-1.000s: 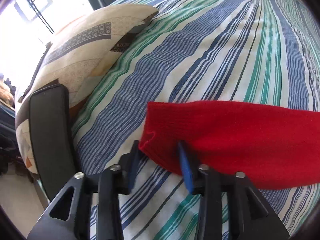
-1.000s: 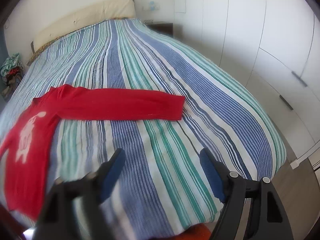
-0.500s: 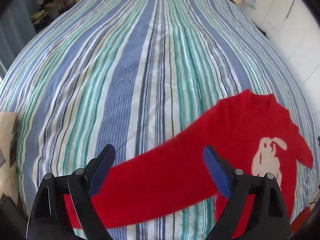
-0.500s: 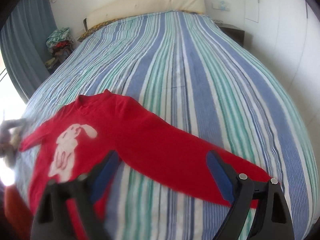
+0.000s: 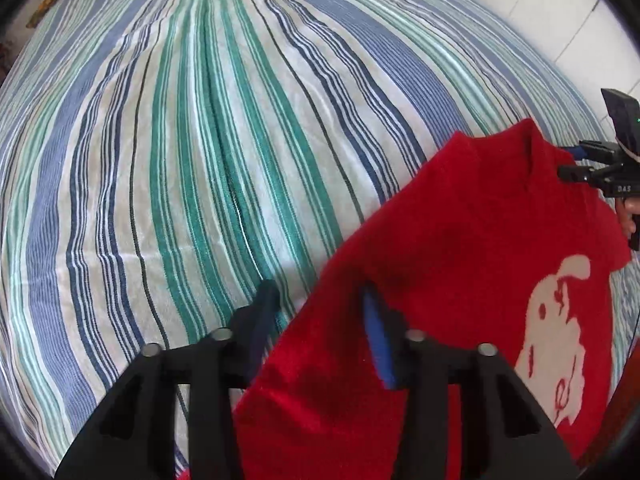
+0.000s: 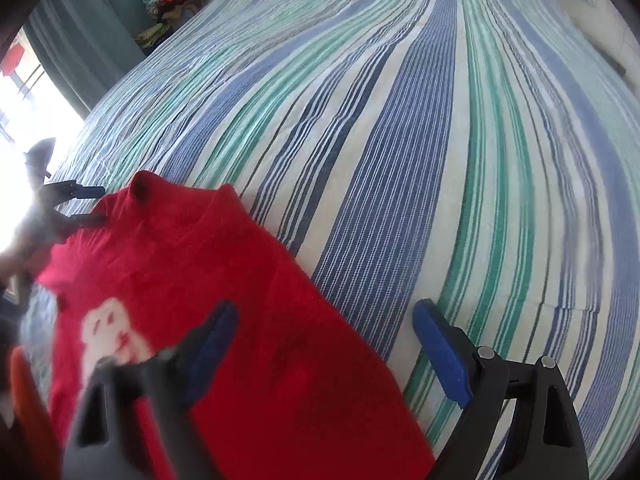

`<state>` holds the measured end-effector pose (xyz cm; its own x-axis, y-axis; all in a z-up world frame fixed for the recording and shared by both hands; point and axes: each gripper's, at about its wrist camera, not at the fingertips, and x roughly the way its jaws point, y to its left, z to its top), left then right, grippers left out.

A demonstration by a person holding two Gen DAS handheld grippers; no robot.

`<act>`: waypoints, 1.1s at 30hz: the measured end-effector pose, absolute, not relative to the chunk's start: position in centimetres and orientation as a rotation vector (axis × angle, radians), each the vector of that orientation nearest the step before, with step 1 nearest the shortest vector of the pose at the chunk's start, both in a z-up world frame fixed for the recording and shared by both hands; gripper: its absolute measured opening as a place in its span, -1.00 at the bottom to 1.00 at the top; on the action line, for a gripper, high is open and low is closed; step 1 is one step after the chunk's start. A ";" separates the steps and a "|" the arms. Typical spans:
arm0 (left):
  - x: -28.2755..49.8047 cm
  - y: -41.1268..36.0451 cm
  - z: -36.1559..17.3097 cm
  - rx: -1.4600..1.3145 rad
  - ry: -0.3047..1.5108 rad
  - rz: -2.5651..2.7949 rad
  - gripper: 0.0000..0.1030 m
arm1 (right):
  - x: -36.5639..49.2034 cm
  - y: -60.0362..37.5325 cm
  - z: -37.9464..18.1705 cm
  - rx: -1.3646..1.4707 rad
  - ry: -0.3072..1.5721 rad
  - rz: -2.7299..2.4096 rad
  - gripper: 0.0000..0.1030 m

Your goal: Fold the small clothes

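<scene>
Both grippers at the sweater, fold not yet made

Your left gripper (image 5: 320,324), jaws just closing, straddles the red sweater (image 5: 460,240) edge; whether it pinches, you can't tell. Your right gripper (image 6: 324,344) gapes empty above it. The sweater lies unfolded on the bed (image 5: 200,120).

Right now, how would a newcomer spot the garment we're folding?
Start with the bed, covered by a blue, green and white striped bedspread. At its near edge lies the red sweater, the only solid-coloured piece there, with a white animal figure on its chest.
</scene>
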<state>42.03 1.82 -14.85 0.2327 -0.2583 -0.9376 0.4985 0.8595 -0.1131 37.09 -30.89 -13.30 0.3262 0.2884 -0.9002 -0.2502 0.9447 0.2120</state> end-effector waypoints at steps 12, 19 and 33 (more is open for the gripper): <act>40.5 0.5 -15.0 0.336 1.020 -0.240 -0.98 | 35.6 -28.4 -11.2 -0.181 0.994 0.158 -0.91; 37.7 2.0 -13.3 0.334 0.950 -0.123 0.28 | 35.6 -29.2 -13.7 -0.173 1.020 0.079 -0.13; 8.4 2.6 -11.4 0.290 1.003 -0.402 0.38 | 12.6 -23.8 -5.3 -0.181 0.976 0.382 0.46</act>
<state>8.36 2.58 -11.42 0.4746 -0.1929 -0.8588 0.4542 0.8894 0.0512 12.55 -23.78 -5.25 0.5004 0.2337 -0.8336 -0.3944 0.9187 0.0208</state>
